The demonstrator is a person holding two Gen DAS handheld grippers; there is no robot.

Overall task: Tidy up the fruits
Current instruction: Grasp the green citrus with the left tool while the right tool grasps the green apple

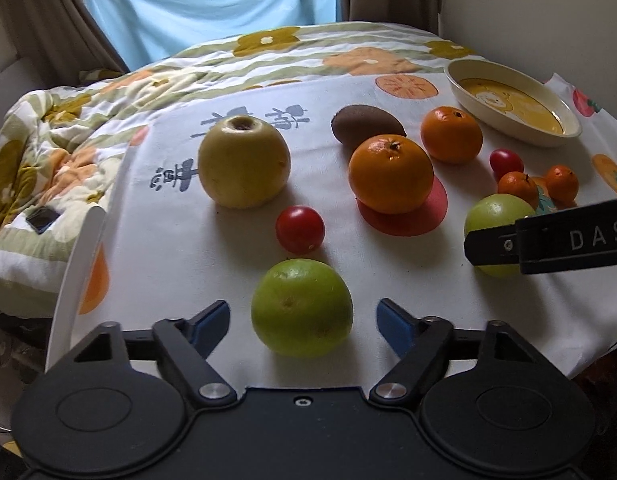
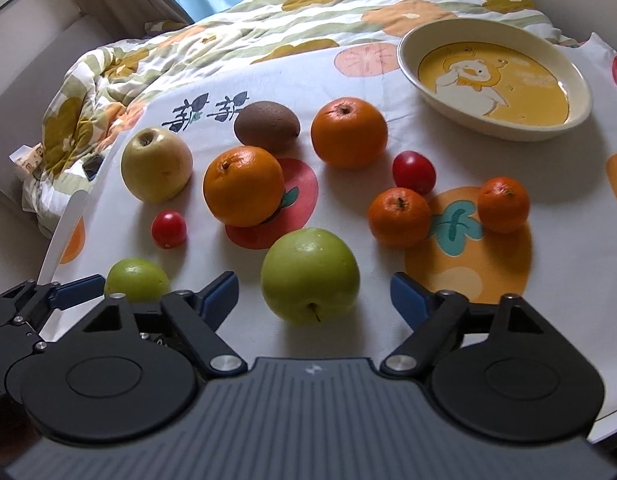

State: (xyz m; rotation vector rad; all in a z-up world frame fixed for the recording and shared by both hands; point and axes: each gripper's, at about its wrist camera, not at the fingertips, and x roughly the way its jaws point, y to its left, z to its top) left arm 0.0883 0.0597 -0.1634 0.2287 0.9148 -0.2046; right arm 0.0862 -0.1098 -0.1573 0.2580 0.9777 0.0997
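We've got each spread gripper straddling its own green fruit, left gripper (image 1: 303, 322) around the green citrus (image 1: 302, 307) at bottom centre, right gripper (image 2: 314, 294) around the green apple (image 2: 310, 275), pads not touching yet

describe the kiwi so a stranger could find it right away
Start at the cream dish at the cloth's far right. Go left past the nearest orange to the kiwi. It is the only brown, fuzzy, egg-shaped fruit.
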